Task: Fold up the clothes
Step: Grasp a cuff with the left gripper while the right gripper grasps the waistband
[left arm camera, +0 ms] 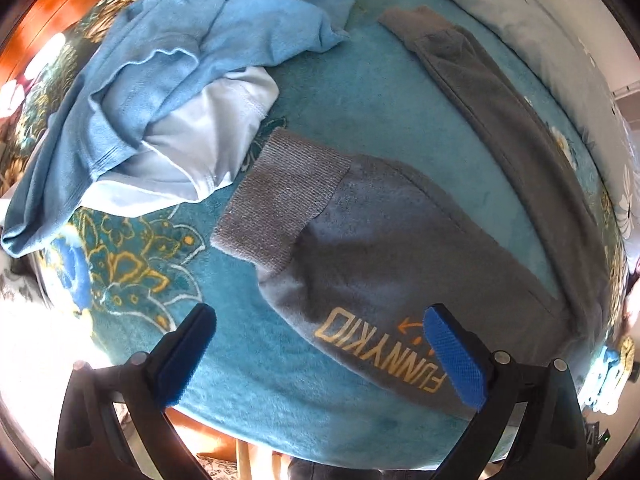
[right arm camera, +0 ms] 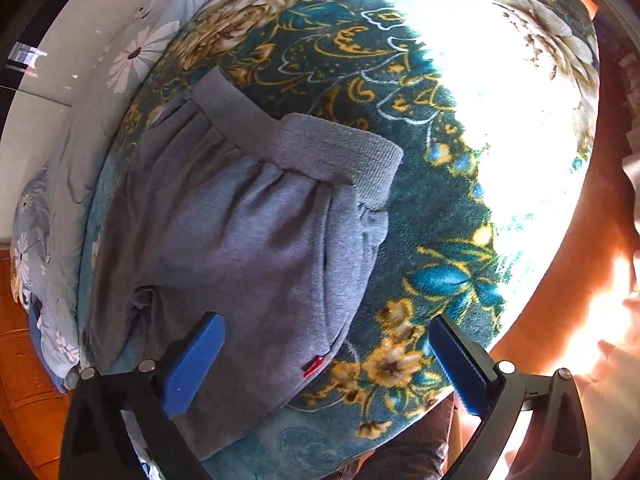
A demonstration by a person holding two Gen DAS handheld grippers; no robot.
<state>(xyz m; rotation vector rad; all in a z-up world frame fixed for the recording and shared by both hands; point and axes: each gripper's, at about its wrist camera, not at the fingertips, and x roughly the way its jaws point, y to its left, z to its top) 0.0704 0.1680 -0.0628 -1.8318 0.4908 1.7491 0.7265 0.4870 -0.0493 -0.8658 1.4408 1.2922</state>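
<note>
Both the left tongs (left arm camera: 320, 354) and right tongs (right arm camera: 326, 364) have black angular frames with round silver screws and blue textured pads (left arm camera: 456, 360) on the fingers.

- A teal floral blanket (left arm camera: 360, 92) covers the bed.
- A pale daisy-print quilt (right arm camera: 132, 52) lies bunched at ten o'clock in the right view.
- An orange-brown wooden floor (right arm camera: 536, 344) shows at four o'clock.

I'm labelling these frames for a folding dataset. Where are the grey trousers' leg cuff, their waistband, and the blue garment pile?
leg cuff (left arm camera: 280, 196): left wrist view, middle of the ribbed band.
waistband (right arm camera: 332, 148): right wrist view, ribbed elastic band.
blue garment pile (left arm camera: 160, 68): left wrist view, crumpled upper fabric.
</note>
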